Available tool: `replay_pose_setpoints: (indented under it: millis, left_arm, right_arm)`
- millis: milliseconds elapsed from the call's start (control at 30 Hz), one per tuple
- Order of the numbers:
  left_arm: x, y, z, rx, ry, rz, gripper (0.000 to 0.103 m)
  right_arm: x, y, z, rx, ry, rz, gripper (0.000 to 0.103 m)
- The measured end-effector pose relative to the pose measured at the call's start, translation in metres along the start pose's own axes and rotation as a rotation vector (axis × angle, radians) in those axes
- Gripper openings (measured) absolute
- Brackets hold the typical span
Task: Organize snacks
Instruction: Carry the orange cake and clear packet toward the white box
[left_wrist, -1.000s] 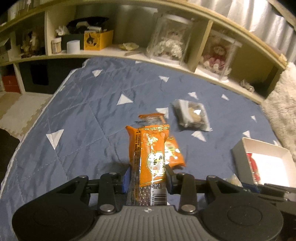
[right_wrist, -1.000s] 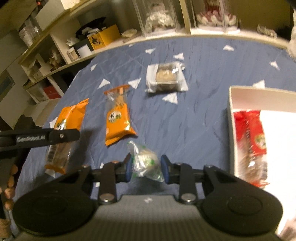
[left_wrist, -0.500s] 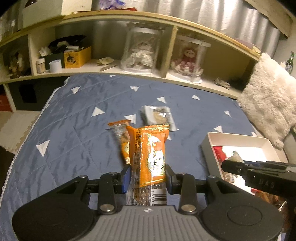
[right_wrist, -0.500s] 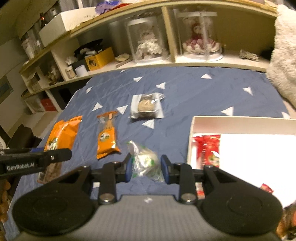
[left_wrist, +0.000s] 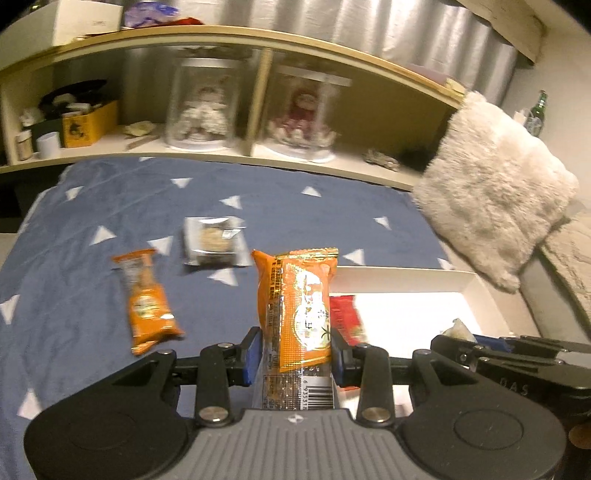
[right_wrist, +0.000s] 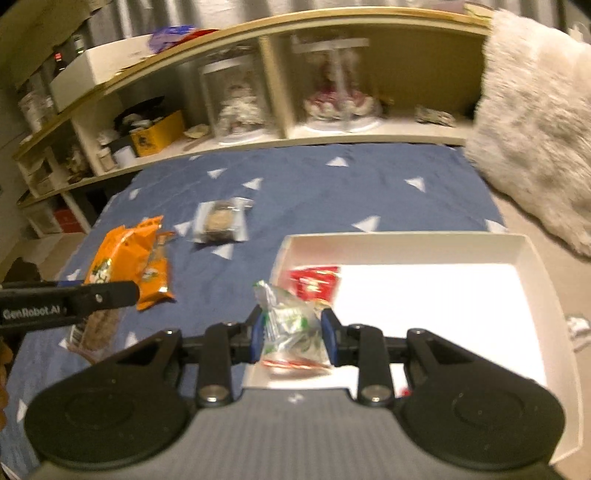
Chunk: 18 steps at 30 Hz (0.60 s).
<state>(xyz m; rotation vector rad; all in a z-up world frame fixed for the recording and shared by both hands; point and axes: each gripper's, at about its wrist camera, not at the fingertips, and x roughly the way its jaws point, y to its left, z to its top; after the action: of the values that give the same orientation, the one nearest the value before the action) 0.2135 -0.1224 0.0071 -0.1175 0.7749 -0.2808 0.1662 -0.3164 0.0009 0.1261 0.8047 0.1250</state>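
My left gripper (left_wrist: 295, 350) is shut on a large orange snack packet (left_wrist: 301, 306), held upright above the near left edge of the white box (left_wrist: 406, 275). My right gripper (right_wrist: 291, 334) is shut on a clear snack bag with green print (right_wrist: 290, 325), over the box's near left corner (right_wrist: 406, 247). A red packet (right_wrist: 314, 282) lies in the box. A smaller orange packet (left_wrist: 146, 299) and a clear-wrapped brown cake (left_wrist: 214, 242) lie on the blue bedspread (left_wrist: 295, 206).
A wooden shelf (left_wrist: 240, 92) with glass-cased dolls runs along the far side of the bed. A fluffy white pillow (left_wrist: 495, 206) lies at the right. The left gripper's arm (right_wrist: 66, 299) shows at the left of the right wrist view.
Both grippers have risen and moved right toward the white box, each still holding its packet. The box now fills more of both views.
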Motion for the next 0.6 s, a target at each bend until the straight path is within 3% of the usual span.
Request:
replay_pose_setpoints:
  millis: [200,367,600]
  left_arm:
    - [0.021,-0.04,0.005,0.013,0.022,-0.042,0.039]
    - [0.048,-0.068,0.001,0.035,0.062,-0.07,0.04]
    - [0.088,-0.085,-0.012,-0.025,0.119,-0.118,0.04]
  right_arm:
    - [-0.01,-0.042,-0.005,0.046,-0.017,-0.066,0.037]
    - [-0.01,-0.076,-0.01,0.131,-0.011,-0.067,0.037]
    - [-0.008,-0.11,-0.016,0.171,0.002,-0.149,0.037]
